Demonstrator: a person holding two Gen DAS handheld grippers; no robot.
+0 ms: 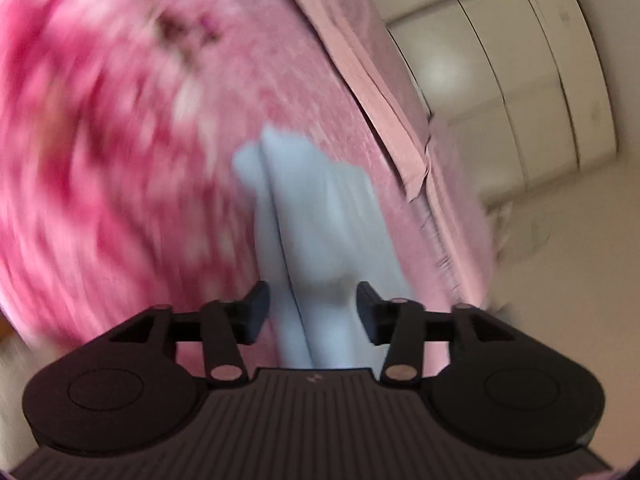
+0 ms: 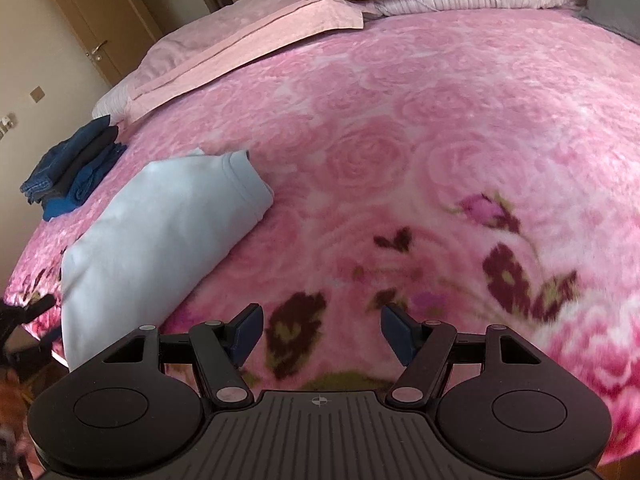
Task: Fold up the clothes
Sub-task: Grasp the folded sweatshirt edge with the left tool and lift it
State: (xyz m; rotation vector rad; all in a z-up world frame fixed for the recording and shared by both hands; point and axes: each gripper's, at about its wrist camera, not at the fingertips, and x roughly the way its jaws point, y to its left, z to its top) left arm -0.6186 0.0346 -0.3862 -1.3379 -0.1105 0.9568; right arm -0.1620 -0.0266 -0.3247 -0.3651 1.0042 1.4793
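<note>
1. Two views to go through, and we start at the left wrist. Our left gripper [image 1: 312, 312] has its jaws apart, with the pale blue folded cotton garment [image 1: 316, 216] running up between them; the picture is blurred, and we see no pad pressing on the cloth. It lies on the pink rose-patterned fleece blanket [image 1: 120, 140], near the bed's edge.

2. From the right wrist, our right gripper [image 2: 322, 336] stands wide apart over bare blanket [image 2: 400, 120], holding nothing. The same garment [image 2: 160, 232] lies to its left as a flat folded bundle, well short of the stack of dark blue folded jeans [image 2: 72, 168] beyond it.

3. We judge the garment light, soft and limp: it will sag and unfold if lifted by one layer. We would pinch through all layers at the thick folded edge, or take two corners together.
</note>
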